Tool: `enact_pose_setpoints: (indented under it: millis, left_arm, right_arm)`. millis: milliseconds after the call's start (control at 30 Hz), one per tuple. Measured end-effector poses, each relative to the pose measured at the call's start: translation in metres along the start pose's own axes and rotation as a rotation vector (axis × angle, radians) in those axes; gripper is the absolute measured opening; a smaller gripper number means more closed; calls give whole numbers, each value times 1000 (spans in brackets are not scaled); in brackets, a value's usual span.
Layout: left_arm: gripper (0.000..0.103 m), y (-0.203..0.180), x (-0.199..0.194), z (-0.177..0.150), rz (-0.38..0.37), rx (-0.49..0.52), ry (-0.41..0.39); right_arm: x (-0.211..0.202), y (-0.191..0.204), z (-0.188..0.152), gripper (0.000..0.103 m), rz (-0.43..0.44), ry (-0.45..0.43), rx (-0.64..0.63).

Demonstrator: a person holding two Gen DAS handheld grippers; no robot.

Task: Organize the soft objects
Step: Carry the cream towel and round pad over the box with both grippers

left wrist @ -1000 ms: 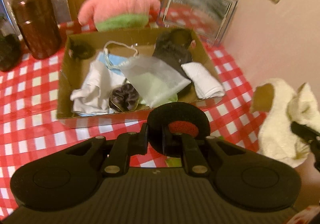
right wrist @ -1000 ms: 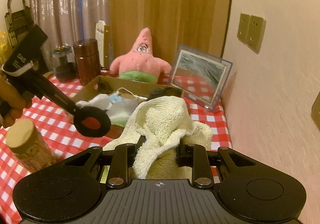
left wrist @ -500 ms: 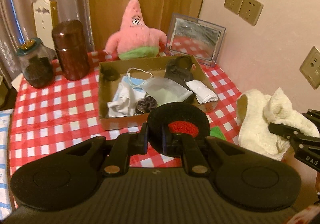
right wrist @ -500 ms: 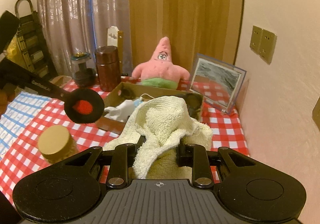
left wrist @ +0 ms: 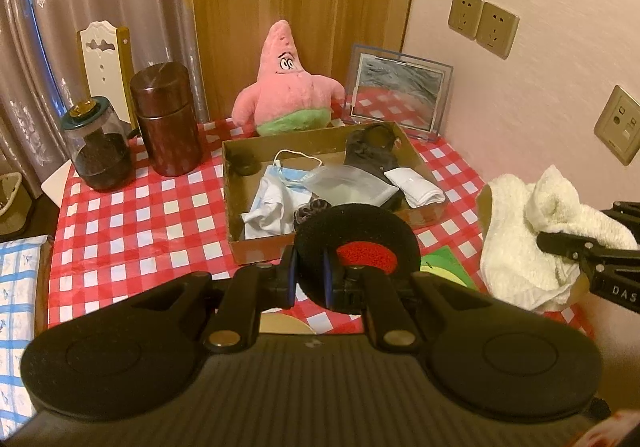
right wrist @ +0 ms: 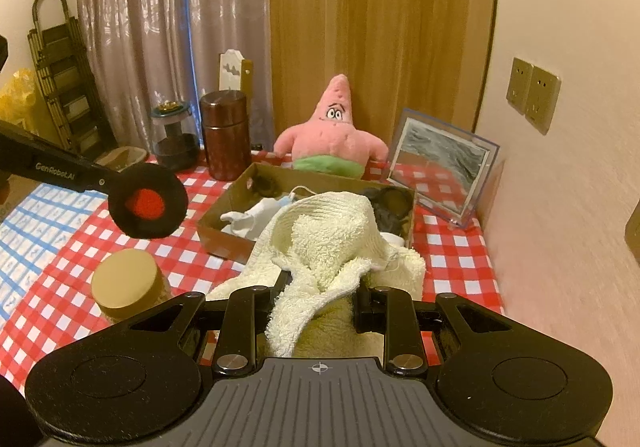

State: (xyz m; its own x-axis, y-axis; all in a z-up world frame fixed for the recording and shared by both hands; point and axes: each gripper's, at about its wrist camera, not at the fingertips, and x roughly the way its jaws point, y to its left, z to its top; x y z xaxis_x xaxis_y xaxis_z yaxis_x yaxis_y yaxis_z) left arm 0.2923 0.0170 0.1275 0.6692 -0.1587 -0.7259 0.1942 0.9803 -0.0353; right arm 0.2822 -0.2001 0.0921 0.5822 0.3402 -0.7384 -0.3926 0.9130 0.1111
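My left gripper (left wrist: 310,271) is shut on a round black foam pad with a red centre (left wrist: 356,247) and holds it in the air in front of the cardboard box (left wrist: 328,243); pad and gripper also show in the right wrist view (right wrist: 148,201). My right gripper (right wrist: 320,287) is shut on a cream towel (right wrist: 324,239), held up to the right of the box; the towel also shows in the left wrist view (left wrist: 532,231). The box (right wrist: 224,239) holds a face mask (left wrist: 292,175), white cloths, a clear pouch, a scrunchie and dark items.
A pink star plush (left wrist: 286,87) sits behind the box. A brown canister (left wrist: 166,119), a glass jar (left wrist: 96,147) and a picture frame (left wrist: 396,91) stand at the back. A jar with a tan lid (right wrist: 124,283) stands near me. The wall with sockets is on the right.
Both grippers have pulled back and up from the box, each still holding its object. The box and table now look farther away.
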Motion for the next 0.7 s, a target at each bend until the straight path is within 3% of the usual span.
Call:
enact_pose_setpoints:
  millis: [700]
  left_arm:
    - [11,8,26,6,13,23,22]
  right_arm:
    - [19,-4,5,27,4,13,-12]
